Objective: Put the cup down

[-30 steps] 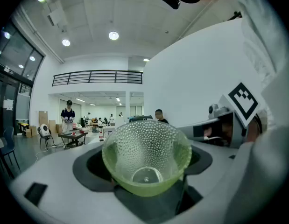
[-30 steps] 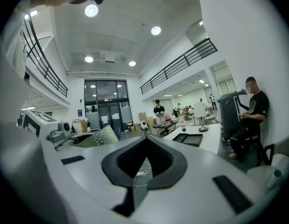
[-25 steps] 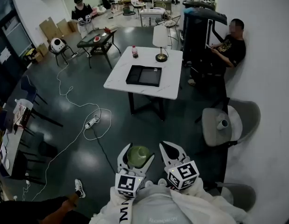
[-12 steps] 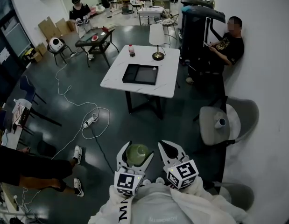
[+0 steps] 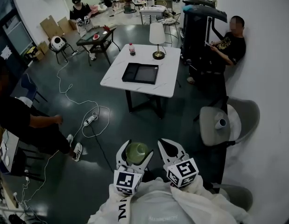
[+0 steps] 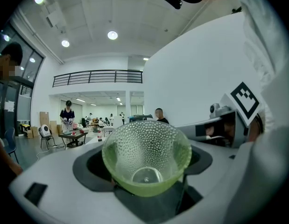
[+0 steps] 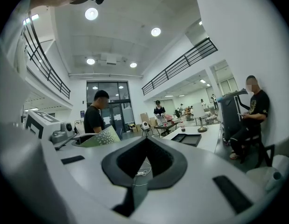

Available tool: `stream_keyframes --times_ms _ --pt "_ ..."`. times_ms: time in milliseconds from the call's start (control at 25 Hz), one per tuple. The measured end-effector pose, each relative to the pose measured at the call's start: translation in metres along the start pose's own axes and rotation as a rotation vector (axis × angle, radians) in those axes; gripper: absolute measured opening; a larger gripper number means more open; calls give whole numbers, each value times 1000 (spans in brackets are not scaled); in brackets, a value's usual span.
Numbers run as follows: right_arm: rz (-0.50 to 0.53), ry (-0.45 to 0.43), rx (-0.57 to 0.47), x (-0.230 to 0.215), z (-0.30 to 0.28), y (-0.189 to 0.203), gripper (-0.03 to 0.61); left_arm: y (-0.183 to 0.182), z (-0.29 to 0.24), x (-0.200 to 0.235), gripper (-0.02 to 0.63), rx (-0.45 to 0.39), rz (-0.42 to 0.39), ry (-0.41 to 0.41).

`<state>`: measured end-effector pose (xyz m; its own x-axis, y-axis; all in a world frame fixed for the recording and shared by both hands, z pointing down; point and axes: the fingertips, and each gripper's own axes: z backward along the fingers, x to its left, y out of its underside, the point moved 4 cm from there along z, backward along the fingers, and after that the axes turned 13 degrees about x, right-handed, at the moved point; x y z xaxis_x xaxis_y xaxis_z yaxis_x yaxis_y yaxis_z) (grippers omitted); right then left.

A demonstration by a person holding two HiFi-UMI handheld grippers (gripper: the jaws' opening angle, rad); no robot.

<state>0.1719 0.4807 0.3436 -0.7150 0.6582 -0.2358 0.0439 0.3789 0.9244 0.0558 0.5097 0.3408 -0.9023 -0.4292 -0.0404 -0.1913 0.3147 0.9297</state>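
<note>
Half open on the green cup (image 6: 146, 157) with the left gripper (image 5: 135, 153), mouth turned back along the jaws — holds the right gripper (image 5: 170, 149) closed on nothing just beside it, and faces the white table's (image 5: 169, 74) near edge straight ahead, well apart from both.

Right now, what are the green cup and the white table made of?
Cup: translucent green with a pebbled, glossy wall, so glass or clear plastic. Table: smooth white top with faint grey veins, looking like marble or an imitation.
</note>
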Motion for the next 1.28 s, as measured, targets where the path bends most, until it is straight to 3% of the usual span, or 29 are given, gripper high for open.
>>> stream_keyframes --times_ms 600,1280 --pt "13 -2 -18 -24 -46 -10 6 -2 -44 38 409 -19 -12 -4" --pt "-21 39 25 -77 -152 -37 6 -9 -127 136 409 35 6 -16"
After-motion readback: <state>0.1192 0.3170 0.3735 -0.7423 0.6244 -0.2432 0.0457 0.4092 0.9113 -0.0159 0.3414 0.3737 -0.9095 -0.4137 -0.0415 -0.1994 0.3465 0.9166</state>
